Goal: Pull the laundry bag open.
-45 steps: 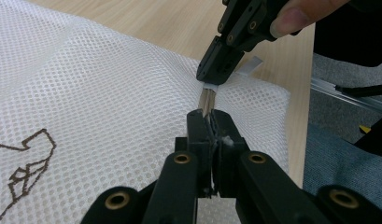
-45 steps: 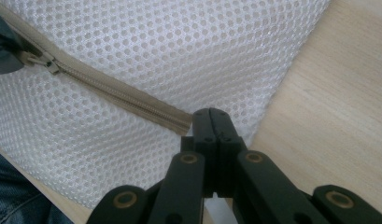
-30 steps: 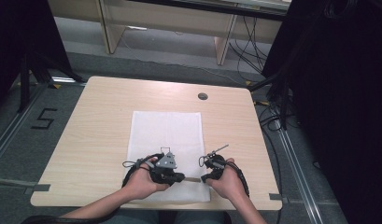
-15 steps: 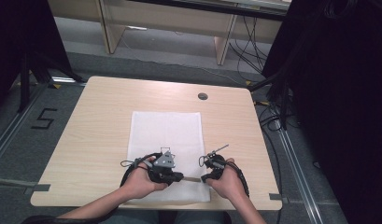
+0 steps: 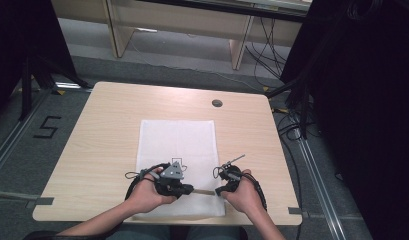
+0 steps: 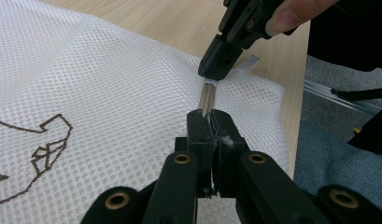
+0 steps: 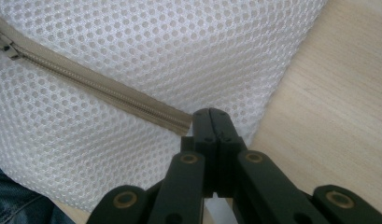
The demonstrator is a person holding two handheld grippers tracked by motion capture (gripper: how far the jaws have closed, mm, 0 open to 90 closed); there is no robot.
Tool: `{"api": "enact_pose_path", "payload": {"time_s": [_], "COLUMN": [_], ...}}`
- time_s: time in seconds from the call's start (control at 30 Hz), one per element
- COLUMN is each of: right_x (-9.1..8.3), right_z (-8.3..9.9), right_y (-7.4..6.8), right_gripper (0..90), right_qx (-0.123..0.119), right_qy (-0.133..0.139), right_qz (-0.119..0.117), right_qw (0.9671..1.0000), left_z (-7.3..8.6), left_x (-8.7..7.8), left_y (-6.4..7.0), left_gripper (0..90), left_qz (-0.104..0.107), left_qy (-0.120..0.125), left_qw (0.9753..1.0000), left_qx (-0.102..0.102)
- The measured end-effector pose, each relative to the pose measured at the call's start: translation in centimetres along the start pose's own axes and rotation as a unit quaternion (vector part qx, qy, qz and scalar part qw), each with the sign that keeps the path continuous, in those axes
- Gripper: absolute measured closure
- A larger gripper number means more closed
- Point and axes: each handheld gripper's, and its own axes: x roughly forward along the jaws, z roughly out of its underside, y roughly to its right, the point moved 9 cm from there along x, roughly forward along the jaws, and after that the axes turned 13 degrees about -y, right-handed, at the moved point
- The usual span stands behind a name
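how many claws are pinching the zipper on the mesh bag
2. The left claw is shut on the zipper near the bag front edge; the right claw is shut on the zipper's end by the bag's right side.

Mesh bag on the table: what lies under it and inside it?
The mesh bag lies flat on the wooden table. Its beige zipper runs between both shut grippers; the weave hides any contents.

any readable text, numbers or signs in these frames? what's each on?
"5": dark numeral on the grey floor left of the table.
Brown outline print on the white mesh bag, seen in the left gripper view: a drawing, no letters readable.
Small outline mark on the bag in the high view: too small to read.
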Motion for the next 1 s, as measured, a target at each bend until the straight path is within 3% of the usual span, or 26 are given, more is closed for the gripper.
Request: {"api": "enact_pose_path", "payload": {"time_s": [0.07,0.4,0.43,0.6,0.7,0.77,0.8,1.0], "right_x": [0.0,0.0,-0.1,0.0,0.0,0.0,0.0,0.0], "right_z": [0.0,0.0,0.1,0.0,0.0,0.0,0.0,-0.1], "right_y": [0.0,0.0,-0.1,0.0,0.0,0.0,0.0,0.0], "right_gripper": [90.0,90.0,90.0,90.0,90.0,90.0,90.0,90.0], "right_qx": [0.0,-0.004,0.007,-0.001,0.0,0.0,-0.001,-0.005], "right_qy": [0.0,0.002,-0.002,0.0,0.0,0.0,0.0,-0.001], "right_qz": [0.0,-0.003,-0.005,0.0,0.0,-0.001,0.0,0.001], "right_qw": [1.0,1.0,1.0,1.0,1.0,1.0,1.0,1.0], "left_z": [-0.1,0.0,0.0,0.1,0.3,0.5,0.7,1.1], "left_x": [0.0,0.0,0.0,0.0,-0.2,-0.3,-0.4,-1.0], "left_y": [0.0,0.0,0.0,0.0,0.0,-0.1,-0.1,-0.4], "left_gripper": [87.3,87.3,87.3,87.3,87.3,87.3,87.3,87.3], "left_qz": [-0.002,0.0,-0.001,-0.002,-0.003,-0.002,-0.003,-0.006], "left_qy": [0.001,0.001,0.0,-0.003,-0.004,-0.002,-0.004,0.0], "left_qw": [0.9999,1.0,0.9999,0.9999,1.0,0.9999,1.0,1.0], "left_qx": [0.01,0.01,0.014,0.016,0.004,0.014,0.0,-0.003]}}
